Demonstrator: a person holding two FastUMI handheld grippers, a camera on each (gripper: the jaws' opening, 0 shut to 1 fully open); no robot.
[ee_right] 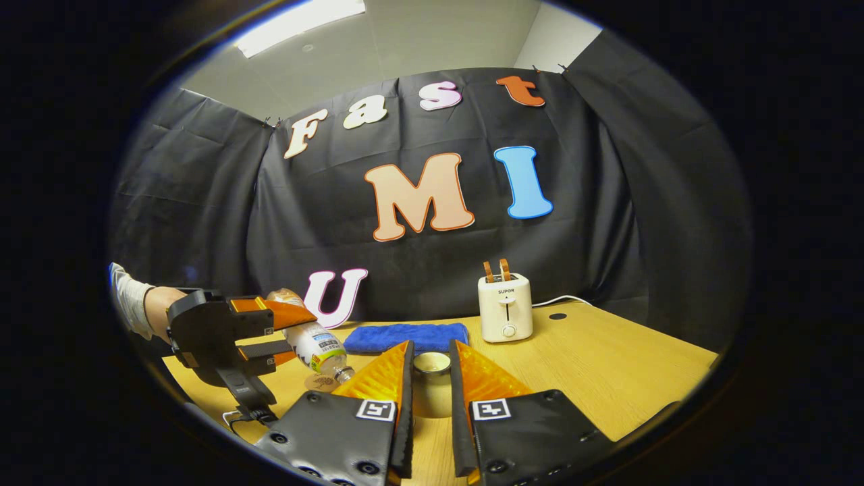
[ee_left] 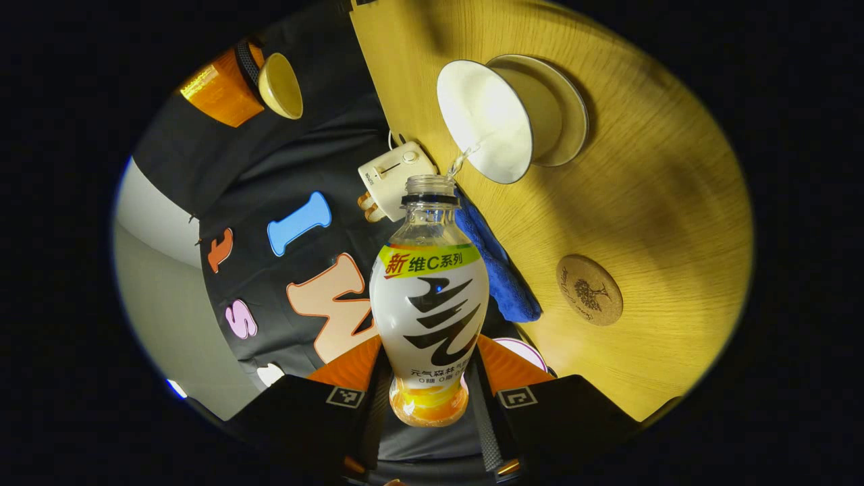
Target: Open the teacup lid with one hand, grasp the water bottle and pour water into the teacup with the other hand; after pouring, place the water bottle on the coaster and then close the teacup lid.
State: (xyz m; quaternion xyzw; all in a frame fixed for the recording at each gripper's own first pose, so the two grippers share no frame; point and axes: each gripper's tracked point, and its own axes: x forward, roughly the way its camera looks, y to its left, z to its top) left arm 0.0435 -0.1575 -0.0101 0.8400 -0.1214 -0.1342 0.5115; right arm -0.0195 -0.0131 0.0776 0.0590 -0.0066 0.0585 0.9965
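Left gripper [ee_left: 432, 398] has its jaws clamped on the clear plastic water bottle with the white-and-yellow label [ee_left: 429, 304], tipped over with a thin stream running from its neck into the white teacup [ee_left: 487, 121] on the wooden table [ee_left: 661, 202]. Right gripper [ee_right: 432, 378] has its jaws pinched on the small round lid [ee_right: 432, 364], held up off the cup. So we're mid-pour, I'd say; next it needs righting, then setting on the round cork coaster [ee_left: 588, 290] nearby.

Left gripper view rolled sideways, close above tabletop [ee_left: 641, 202]; right gripper view level, facing its back edge; toaster [ee_right: 505, 307] shared.
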